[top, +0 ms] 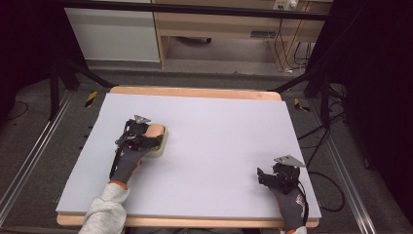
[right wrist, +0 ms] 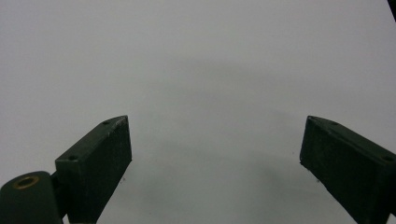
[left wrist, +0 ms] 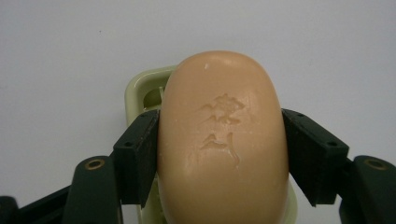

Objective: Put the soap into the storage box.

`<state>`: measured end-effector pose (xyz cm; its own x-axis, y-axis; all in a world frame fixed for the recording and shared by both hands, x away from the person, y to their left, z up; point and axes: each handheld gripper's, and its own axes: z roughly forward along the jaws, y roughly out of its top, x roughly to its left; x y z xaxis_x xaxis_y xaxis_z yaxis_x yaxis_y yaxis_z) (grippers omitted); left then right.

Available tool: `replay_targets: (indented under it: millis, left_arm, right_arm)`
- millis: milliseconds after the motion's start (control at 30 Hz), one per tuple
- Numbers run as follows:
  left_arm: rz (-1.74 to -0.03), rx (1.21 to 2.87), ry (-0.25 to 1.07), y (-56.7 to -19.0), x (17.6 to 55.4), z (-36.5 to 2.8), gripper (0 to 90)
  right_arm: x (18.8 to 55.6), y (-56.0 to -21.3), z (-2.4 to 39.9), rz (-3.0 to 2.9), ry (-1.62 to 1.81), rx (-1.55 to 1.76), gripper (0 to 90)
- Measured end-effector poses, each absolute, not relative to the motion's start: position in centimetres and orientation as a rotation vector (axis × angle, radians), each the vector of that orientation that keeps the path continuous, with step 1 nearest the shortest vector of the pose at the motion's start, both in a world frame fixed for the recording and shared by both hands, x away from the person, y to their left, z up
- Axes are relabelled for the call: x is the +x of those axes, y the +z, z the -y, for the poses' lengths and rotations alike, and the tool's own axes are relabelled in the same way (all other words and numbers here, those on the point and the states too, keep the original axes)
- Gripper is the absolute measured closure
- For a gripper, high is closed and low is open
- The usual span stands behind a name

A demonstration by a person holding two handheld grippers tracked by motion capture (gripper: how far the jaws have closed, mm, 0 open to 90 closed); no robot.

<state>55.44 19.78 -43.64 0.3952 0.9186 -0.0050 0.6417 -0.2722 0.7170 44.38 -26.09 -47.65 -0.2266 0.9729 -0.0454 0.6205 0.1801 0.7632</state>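
**Operator:** My left hand-held gripper (left wrist: 219, 154) is clamped on the bar of soap (left wrist: 222, 140), one black jaw pressed against each long side. In the high view I see the left hand-held gripper (top: 151, 139) at the left-middle of the table (top: 219, 126), with the soap directly above the pale green soap dish (left wrist: 142, 88).

**Observer:** Is the bar seated in the dish or not?

**Operator:** I can't tell. The dish rim peeks out behind and beneath the bar, but the contact itself is hidden. I judge I'm at the placing step: soap carried to the dish, not yet let go.

**Observer:** And your other hand?

**Operator:** The right hand-held gripper (top: 265, 176) rests near the table's right front corner, jaws spread wide with nothing between them, well apart from the work.

**Observer:** What does the next move need?

**Operator:** I'd lower gently until the bar settles centred inside the rim, then spread the jaws evenly so neither side drags the soap or tips the light dish.
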Motion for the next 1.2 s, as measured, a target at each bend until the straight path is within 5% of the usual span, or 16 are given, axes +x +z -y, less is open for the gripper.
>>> replay_targets:
  millis: [1200]
  left_arm:
    - [-1.362,2.033,0.555,-45.0,55.9,-19.8,31.3]
  right_arm:
    - [44.4,-47.7,26.1,-1.925,0.848,1.489,9.2]
